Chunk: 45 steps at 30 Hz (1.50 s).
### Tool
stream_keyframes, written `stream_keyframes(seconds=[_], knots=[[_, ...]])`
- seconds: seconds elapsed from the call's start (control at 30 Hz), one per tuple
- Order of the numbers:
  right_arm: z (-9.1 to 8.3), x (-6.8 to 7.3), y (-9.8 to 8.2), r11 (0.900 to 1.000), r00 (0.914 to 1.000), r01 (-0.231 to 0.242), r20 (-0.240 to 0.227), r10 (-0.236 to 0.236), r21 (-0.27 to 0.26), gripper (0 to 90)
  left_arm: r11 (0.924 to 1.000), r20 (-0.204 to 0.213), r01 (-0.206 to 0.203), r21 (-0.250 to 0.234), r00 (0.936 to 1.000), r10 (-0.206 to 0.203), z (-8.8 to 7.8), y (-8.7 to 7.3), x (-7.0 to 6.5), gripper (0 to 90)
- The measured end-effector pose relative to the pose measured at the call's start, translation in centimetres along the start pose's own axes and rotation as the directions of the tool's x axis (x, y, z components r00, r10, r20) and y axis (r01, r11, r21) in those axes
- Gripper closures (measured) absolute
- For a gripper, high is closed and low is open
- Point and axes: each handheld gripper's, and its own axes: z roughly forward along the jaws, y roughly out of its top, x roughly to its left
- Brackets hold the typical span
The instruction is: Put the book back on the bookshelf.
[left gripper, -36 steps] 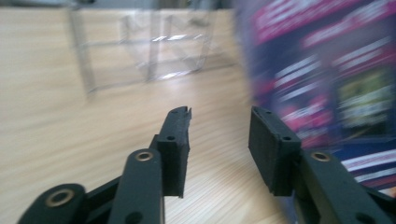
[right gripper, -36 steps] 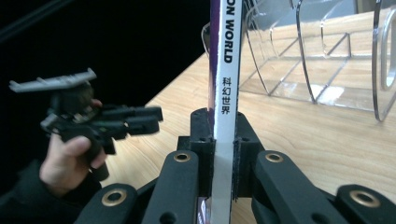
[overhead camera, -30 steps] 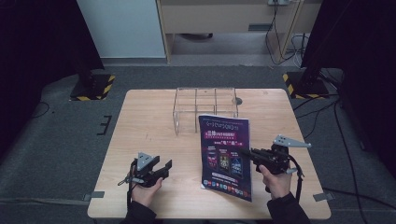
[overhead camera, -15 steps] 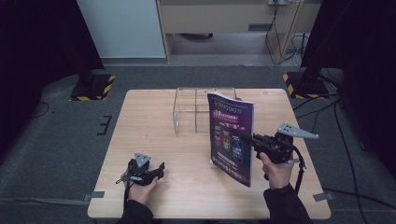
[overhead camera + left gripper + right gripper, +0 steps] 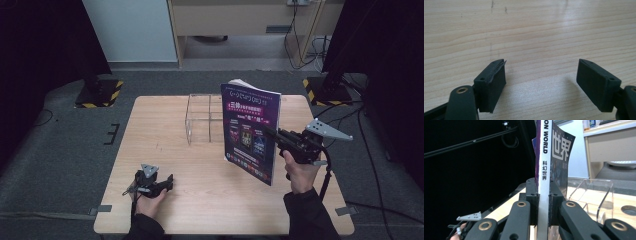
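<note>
You are gripping the magazine (image 5: 250, 131) with your right claw (image 5: 272, 134), its jaws clenched on the white spine near the lower half, as the right gripper view (image 5: 543, 202) is showing with the pads pressing on both sides of the spine (image 5: 544, 170). The magazine is standing upright, lifted clear of the table (image 5: 200, 190), with its purple cover facing you and its top edge hanging in front of the far table edge in the high view. Just behind and to the left of it the clear plastic rack (image 5: 202, 117) is sitting on the far middle of the table; in the right gripper view the rack (image 5: 594, 195) is lying to the right of the spine. Your left claw (image 5: 169, 181) is resting low at the near left of the table, well apart from the magazine. Its jaws have just been opening and are standing wide apart in the left gripper view (image 5: 541, 75), with bare wood between them.
</note>
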Motion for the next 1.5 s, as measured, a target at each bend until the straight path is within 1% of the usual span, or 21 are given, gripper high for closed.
stream_keyframes(seconds=[0.27, 0.3, 0.33, 0.4, 0.43, 0.57, 0.6, 0.73, 0.97, 1.03, 1.07, 1.1, 1.23, 1.43, 1.5], knots=[[0.9, -0.4, 0.7, 1.0, 0.9988, 0.018, 0.046, -0.017, -0.014, 82.9, 0.9999, -0.003, -0.007, 0.012, 1.0, 0.007, 0.1, 0.0, 0.0, 21.4], [0.9, -0.4, 0.7, 1.0, 0.9988, 0.018, 0.046, -0.017, -0.014, 82.9, 0.9999, -0.006, -0.008, 0.011, 1.0, 0.008, 0.1, 0.1, -0.1, 21.4], [1.2, -0.5, 0.9, 1.0, 0.9979, 0.025, 0.061, -0.024, -0.015, 82.9, 0.9997, -0.011, -0.018, 0.016, 0.9998, 0.018, 0.2, 0.1, -0.2, 21.2], [1.3, -0.6, 1.0, 0.999, 0.9973, 0.028, 0.068, -0.027, -0.015, 82.9, 0.9996, -0.014, -0.021, 0.018, 0.9997, 0.022, 0.2, 0.1, -0.2, 21.0], [1.5, -0.7, 1.2, 0.999, 0.9964, 0.031, 0.08, -0.029, -0.022, 82.9, 0.9995, -0.018, -0.026, 0.019, 0.9995, 0.027, 0.2, 0.1, -0.3, 20.8], [2.0, -0.9, 1.6, 0.999, 0.9939, 0.038, 0.105, -0.034, -0.038, 82.9, 0.9994, -0.019, -0.027, 0.021, 0.9994, 0.028, 0.2, 0.1, -0.3, 20.4], [2.0, -0.9, 1.6, 0.999, 0.9939, 0.038, 0.105, -0.034, -0.038, 82.9, 0.9994, -0.019, -0.027, 0.021, 0.9994, 0.028, 0.2, 0.1, -0.3, 20.2], [2.5, -1.4, 1.8, 0.998, 0.9897, 0.05, 0.137, -0.044, -0.044, 82.9, 0.9994, -0.022, -0.028, 0.022, 0.9994, 0.028, 0.2, 0.1, -0.4, 19.6], [3.0, -2.3, 1.9, 0.998, 0.9837, 0.053, 0.174, -0.045, -0.046, 82.9, 0.9993, -0.02, -0.027, 0.026, 0.9994, 0.027, 0.3, 0.1, -0.4, 17.7], [3.2, -2.5, 2.0, 0.997, 0.9808, 0.065, 0.187, -0.054, -0.05, 82.9, 0.9993, -0.02, -0.026, 0.026, 0.9994, 0.027, 0.3, 0.1, -0.4, 17.2], [3.2, -2.5, 2.0, 0.997, 0.9808, 0.065, 0.187, -0.054, -0.05, 82.9, 0.9993, -0.02, -0.026, 0.026, 0.9994, 0.027, 0.3, 0.1, -0.4, 17.0], [3.6, -2.8, 2.1, 0.996, 0.9784, 0.07, 0.199, -0.058, -0.052, 82.9, 0.9993, -0.02, -0.026, 0.026, 0.9994, 0.027, 0.3, 0.2, -0.4, 16.8], [4.6, -3.2, 2.1, 0.996, 0.9751, 0.067, 0.215, -0.054, -0.056, 82.9, 0.9994, -0.019, -0.025, 0.025, 0.9995, 0.025, 0.4, 0.2, -0.4, 16.3], [6.2, -4.1, 1.6, 0.997, 0.9689, 0.053, 0.244, -0.038, -0.057, 82.9, 0.9993, -0.018, -0.028, 0.026, 0.9994, 0.028, 0.4, 0.2, -0.4, 15.8], [6.7, -4.4, 1.5, 0.997, 0.9665, 0.055, 0.254, -0.041, -0.051, 82.9, 0.9992, -0.018, -0.028, 0.027, 0.9994, 0.028, 0.4, 0.2, -0.4, 15.5]])
